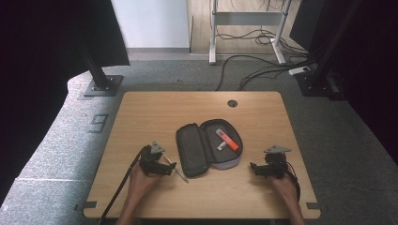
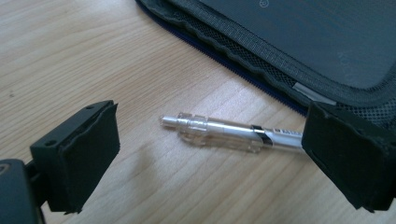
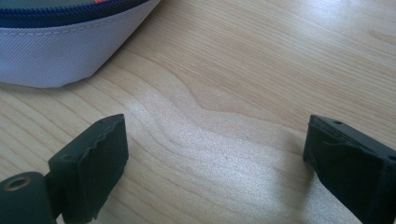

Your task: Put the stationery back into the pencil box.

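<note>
One clear pen [image 2: 233, 135] lies beside open pencil case [image 1: 190, 147], w/ marker [image 1: 227, 139] inside.

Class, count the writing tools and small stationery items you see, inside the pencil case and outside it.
3: an orange marker and a small white item lie inside the open pencil case; a clear pen lies on the table, between the left claw's open jaws. More may be hidden.

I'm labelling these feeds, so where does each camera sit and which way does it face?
High view: above the table's near side, looking forward and down; both forearms enter below.
Left gripper view: on the left gripper, facing the clear plastic pen; shares the open dark fabric pencil case with the high view.
Right gripper view: on the right gripper, facing the wooden table.
</note>
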### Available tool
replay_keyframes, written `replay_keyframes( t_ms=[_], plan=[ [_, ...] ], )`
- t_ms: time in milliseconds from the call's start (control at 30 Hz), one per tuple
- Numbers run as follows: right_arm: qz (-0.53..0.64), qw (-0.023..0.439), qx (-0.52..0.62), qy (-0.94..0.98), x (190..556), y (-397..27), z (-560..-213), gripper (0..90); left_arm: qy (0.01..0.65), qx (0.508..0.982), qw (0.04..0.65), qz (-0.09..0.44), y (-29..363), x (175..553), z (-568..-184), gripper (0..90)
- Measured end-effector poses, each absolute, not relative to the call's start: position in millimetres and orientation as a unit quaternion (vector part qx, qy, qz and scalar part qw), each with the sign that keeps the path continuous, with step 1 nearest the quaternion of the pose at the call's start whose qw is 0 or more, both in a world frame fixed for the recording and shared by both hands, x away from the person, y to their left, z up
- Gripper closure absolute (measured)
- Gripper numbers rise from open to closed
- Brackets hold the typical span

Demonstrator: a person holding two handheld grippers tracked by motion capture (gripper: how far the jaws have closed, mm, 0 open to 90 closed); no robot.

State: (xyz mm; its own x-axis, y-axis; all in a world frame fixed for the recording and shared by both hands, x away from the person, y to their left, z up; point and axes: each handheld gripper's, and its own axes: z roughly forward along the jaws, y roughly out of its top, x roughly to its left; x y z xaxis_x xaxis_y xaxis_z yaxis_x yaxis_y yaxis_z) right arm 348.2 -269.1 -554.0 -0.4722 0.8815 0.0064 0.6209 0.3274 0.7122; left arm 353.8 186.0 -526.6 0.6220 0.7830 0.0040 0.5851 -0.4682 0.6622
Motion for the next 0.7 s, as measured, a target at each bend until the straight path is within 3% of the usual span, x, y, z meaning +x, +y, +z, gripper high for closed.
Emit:
replay_keyframes(
  t_ms=[700],
  plan=[
    [0.34, 0.197, 0.472, 0.789, 347, -273, -555, 7.1, 0.422, 0.844, 0.296, 0.148, 179, 351, -541, 4.3]
  ],
)
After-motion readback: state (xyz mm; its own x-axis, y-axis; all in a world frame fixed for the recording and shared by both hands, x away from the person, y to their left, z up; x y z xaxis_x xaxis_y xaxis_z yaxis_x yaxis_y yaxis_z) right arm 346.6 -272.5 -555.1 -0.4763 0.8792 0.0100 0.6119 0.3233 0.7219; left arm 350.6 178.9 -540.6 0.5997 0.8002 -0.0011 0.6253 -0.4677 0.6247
